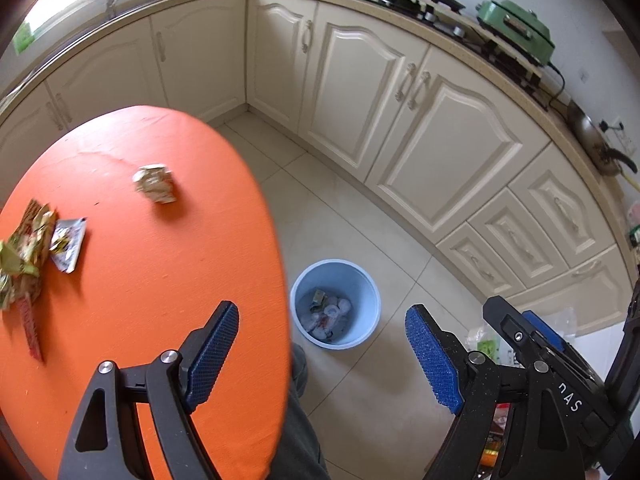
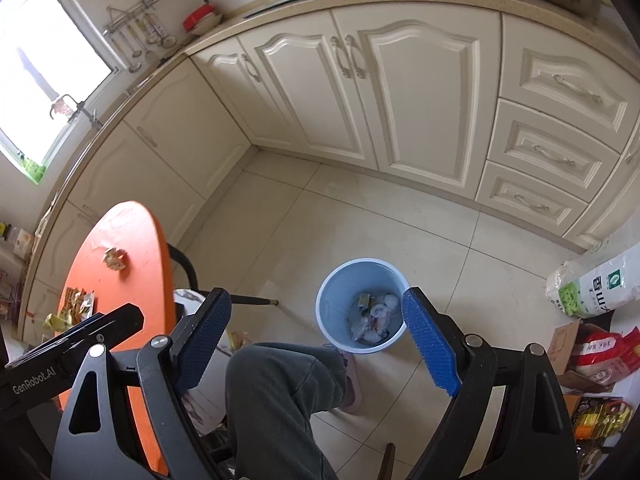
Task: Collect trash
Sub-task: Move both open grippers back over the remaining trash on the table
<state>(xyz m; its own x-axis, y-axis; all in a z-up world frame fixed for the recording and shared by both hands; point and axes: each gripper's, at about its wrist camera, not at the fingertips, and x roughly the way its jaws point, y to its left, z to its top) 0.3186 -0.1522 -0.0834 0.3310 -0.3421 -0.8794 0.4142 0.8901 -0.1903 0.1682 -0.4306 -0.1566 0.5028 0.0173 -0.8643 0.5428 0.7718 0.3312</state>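
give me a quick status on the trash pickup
Left gripper and right gripper open, both empty. Wrappers and crumpled wad on orange table. Blue bin part full. Path clear.

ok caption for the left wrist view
Open left gripper above the blue bin; wrappers remain on the orange table.

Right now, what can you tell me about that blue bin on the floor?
The blue bin is a small round bucket, pale blue, plastic by the look of it, open-topped with no lid or liner visible. It stands upright on the cream floor tiles, beside the orange table and near a person's slippered foot. Its bottom holds crumpled white scraps and a greenish wrapper; it is far from full. Neither claw touches it.
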